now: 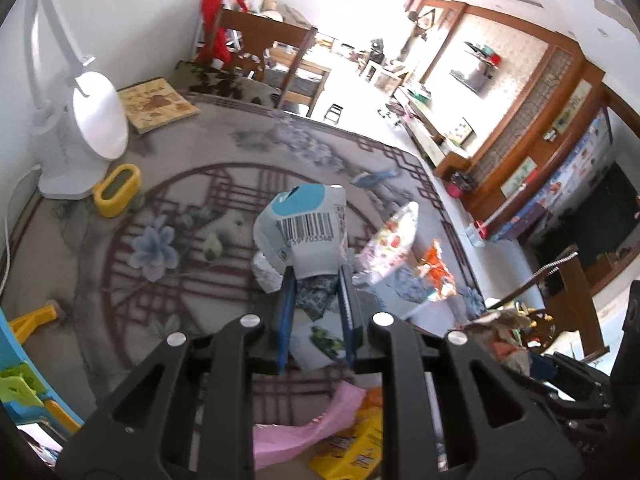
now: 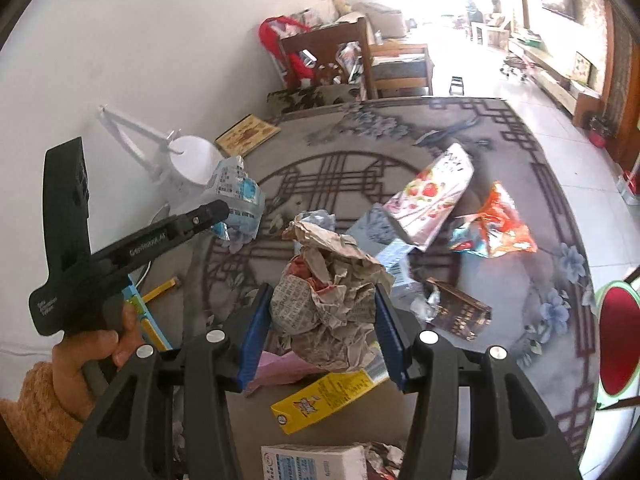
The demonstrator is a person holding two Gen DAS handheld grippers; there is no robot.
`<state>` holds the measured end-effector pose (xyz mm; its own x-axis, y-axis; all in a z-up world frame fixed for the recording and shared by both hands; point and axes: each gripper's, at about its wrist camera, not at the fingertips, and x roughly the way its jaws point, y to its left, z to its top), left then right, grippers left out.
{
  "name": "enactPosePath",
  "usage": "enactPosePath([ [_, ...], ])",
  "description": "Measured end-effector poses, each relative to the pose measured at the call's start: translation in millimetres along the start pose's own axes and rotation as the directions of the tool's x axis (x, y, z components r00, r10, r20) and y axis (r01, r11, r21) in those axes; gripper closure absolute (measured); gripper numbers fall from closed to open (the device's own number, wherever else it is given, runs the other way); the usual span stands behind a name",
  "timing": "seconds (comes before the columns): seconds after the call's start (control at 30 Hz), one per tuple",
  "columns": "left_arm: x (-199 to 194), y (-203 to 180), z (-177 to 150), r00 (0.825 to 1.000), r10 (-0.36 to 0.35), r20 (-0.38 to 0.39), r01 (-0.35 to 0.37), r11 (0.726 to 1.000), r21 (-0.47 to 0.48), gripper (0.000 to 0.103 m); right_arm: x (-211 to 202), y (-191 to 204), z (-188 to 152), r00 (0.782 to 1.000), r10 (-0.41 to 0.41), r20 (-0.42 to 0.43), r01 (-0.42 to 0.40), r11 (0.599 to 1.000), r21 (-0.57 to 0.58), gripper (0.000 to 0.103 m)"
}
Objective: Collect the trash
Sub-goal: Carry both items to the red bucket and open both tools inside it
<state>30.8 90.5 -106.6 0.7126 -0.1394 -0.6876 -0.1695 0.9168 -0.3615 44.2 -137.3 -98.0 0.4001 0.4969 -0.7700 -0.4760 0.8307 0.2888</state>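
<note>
Both hands are busy here. The left gripper (image 1: 318, 276) has its blue fingers (image 1: 287, 300) clamped on a squashed grey and blue carton (image 1: 304, 236), barcode facing up, held clear above the rug (image 1: 192, 208). From the right wrist view you can see the same left gripper (image 2: 222, 210) with that carton (image 2: 238, 196) sticking out of its tip, and the person's hand (image 2: 92, 354) in a fuzzy orange sleeve (image 2: 36, 408) around the handle.

The right gripper (image 2: 324, 320) is squeezing a big ball of crumpled newspaper (image 2: 332, 304) between its blue pads (image 2: 256, 332), also lifted off the floor.

Plenty of trash lies on the rug below: a strawberry-print wrapper (image 2: 432, 196), an orange snack bag (image 2: 500, 224) just beside it, a dark foil packet (image 2: 460, 312), a yellow carton (image 2: 328, 396) with a pink sheet (image 2: 276, 372) next to it, and a white and blue box (image 2: 312, 462) at the bottom edge.

Off by the wall there's a white desk lamp (image 1: 84, 120), a small yellow tub (image 1: 118, 188) near its base, and a picture book (image 1: 158, 104).
</note>
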Motion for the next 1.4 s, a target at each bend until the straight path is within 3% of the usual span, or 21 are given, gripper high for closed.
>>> enactPosePath([
  [0.73,1.3,-66.9,-14.8,0.998,-0.056,-0.038,0.059,0.994,0.094,0.082,-34.9,-56.2,-14.1,0.997,-0.052,0.055,0.047,0.994,0.099,0.054],
  [1.4,37.3,-153.6,-39.3,0.990,-0.095,-0.109,0.112,0.979,0.168,0.082,-75.6,-152.9,-34.8,0.990,-0.129,0.062,0.113,0.971,0.210,0.054],
])
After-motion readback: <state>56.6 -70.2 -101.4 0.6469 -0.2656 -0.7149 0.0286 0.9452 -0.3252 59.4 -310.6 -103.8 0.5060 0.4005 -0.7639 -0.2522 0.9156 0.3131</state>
